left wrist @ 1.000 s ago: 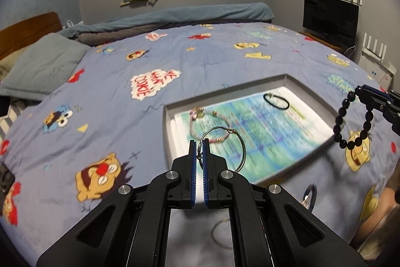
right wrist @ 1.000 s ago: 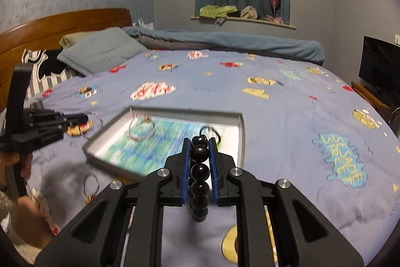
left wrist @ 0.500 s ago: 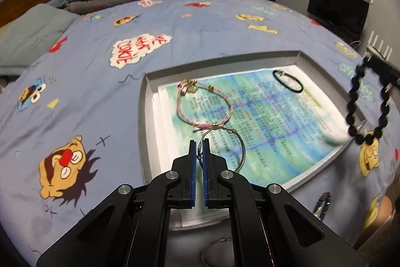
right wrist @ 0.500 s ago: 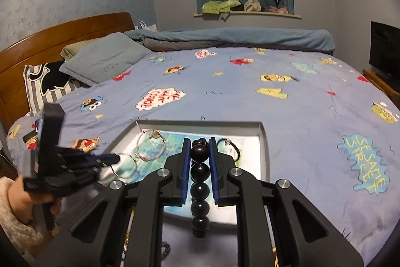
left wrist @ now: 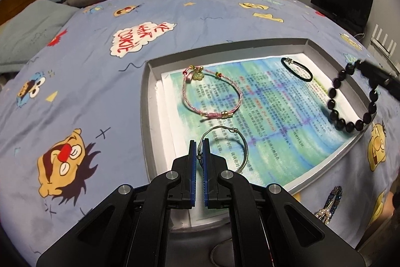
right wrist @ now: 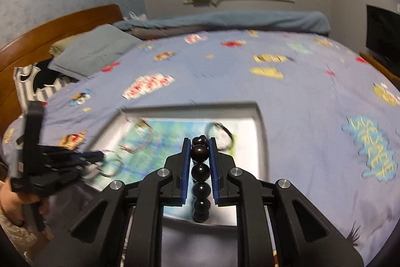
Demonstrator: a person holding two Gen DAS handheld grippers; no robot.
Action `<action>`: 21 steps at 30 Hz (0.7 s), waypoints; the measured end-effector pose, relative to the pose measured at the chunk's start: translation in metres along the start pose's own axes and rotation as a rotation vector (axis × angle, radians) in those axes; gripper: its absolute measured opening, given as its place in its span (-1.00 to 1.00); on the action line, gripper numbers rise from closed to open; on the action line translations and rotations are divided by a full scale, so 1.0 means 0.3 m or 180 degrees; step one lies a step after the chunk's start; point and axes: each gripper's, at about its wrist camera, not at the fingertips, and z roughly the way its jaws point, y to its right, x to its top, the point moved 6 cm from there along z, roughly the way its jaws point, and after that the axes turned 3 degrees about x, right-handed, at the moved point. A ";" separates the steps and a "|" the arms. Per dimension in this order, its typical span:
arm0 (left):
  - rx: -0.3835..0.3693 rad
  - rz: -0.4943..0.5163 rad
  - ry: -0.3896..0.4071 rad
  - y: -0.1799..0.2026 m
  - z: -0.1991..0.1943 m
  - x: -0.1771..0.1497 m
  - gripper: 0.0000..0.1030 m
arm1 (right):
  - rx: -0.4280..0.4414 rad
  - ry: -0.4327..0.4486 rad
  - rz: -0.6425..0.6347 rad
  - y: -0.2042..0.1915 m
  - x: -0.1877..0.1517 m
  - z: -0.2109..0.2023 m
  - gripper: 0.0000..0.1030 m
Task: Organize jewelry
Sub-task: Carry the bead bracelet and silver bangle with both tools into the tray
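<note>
Left gripper (left wrist: 199, 142): pinches the wire bangle (left wrist: 223, 145) low over the tray's (left wrist: 149, 81) near end — opened with a tilt, the hoop may roll onto the bedspread (left wrist: 100, 81).
Right gripper (right wrist: 199, 142): clamps the bead bracelet (right wrist: 200, 174), which dangles over the tray's right rim — released early, it may drop outside.
Farther in tray: pink cord (left wrist: 212, 96) and black band (left wrist: 297, 68) — a swing may snag them.

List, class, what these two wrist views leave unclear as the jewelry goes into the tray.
- Left wrist view: the beaded piece on the bedspread, cut off by the image edge.
- Left wrist view: the print on the tray's paper liner, too small to read.
- Right wrist view: the pink cord bracelet and black band, smeared by motion blur.
</note>
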 end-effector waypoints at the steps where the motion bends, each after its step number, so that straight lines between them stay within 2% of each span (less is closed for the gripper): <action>1: -0.0001 0.0001 -0.0004 -0.001 0.001 -0.002 -0.90 | -0.0063 -0.0054 0.0024 0.023 -0.014 0.013 -0.72; 9: 0.0023 -0.0015 -0.0060 -0.015 0.014 -0.016 -0.90 | -0.0263 -0.0346 0.0086 0.119 -0.089 0.075 -0.72; 16: 0.0048 0.0022 -0.0096 -0.006 0.027 -0.018 -0.90 | -0.0383 -0.0392 -0.0138 0.100 -0.111 0.080 -0.72; 21: 0.0080 0.0024 -0.0091 -0.007 0.027 -0.019 -0.89 | -0.0366 -0.0406 -0.0132 0.099 -0.110 0.082 -0.72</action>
